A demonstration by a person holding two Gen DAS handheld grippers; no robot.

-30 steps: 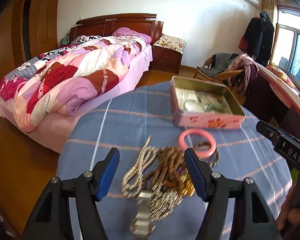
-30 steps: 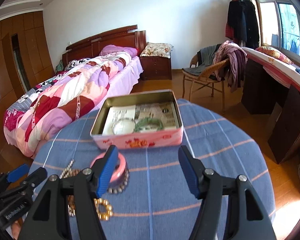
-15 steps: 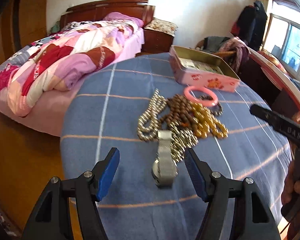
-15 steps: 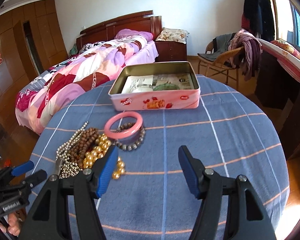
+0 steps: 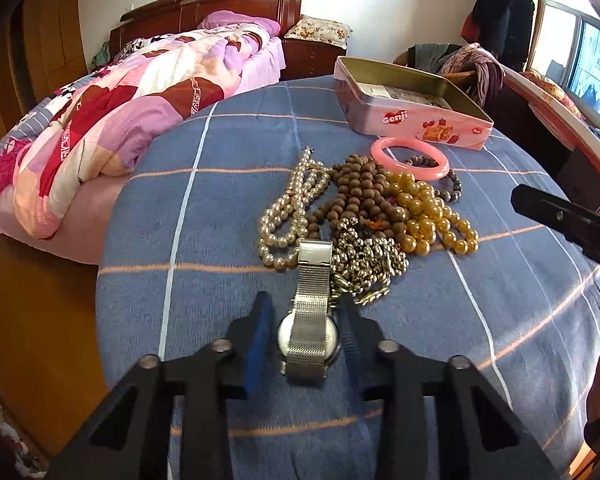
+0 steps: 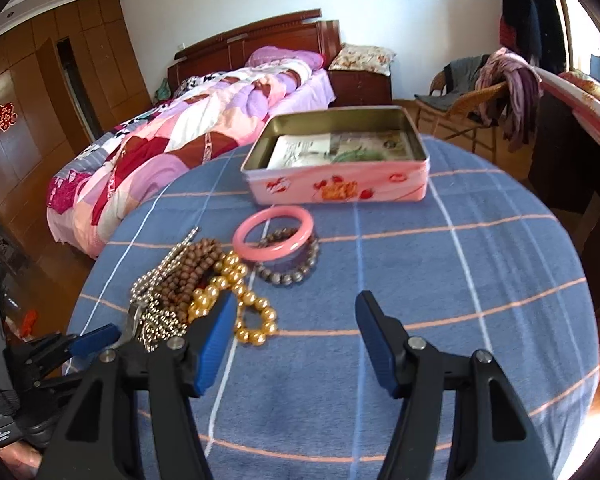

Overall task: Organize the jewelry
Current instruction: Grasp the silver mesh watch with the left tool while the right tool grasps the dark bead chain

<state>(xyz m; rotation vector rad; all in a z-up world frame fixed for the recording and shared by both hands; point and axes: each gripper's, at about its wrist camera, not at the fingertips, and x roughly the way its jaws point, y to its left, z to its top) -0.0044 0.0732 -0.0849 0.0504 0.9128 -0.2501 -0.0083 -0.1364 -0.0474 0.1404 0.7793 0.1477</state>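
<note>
left gripper (image 5: 305,334) jaws narrowed around the watch (image 5: 309,334), grip unconfirmed; squeeze the case, lift clear of the beads (image 5: 364,200); right gripper (image 6: 296,340) wide open, empty

Home bedroom. Landmark: the bed (image 6: 204,120) with dark wooden headboard (image 6: 256,36) and patchwork pink quilt (image 5: 112,120). Right of the headboard, a nightstand (image 6: 360,84) with a floral pillow (image 6: 364,58) on top. Further right of the bed, a wicker chair (image 6: 460,100) draped with clothes. Left of the bed, wood-panelled wardrobes (image 6: 40,92). In front of the bed, a table under a blue checked cloth (image 6: 460,280).
</note>
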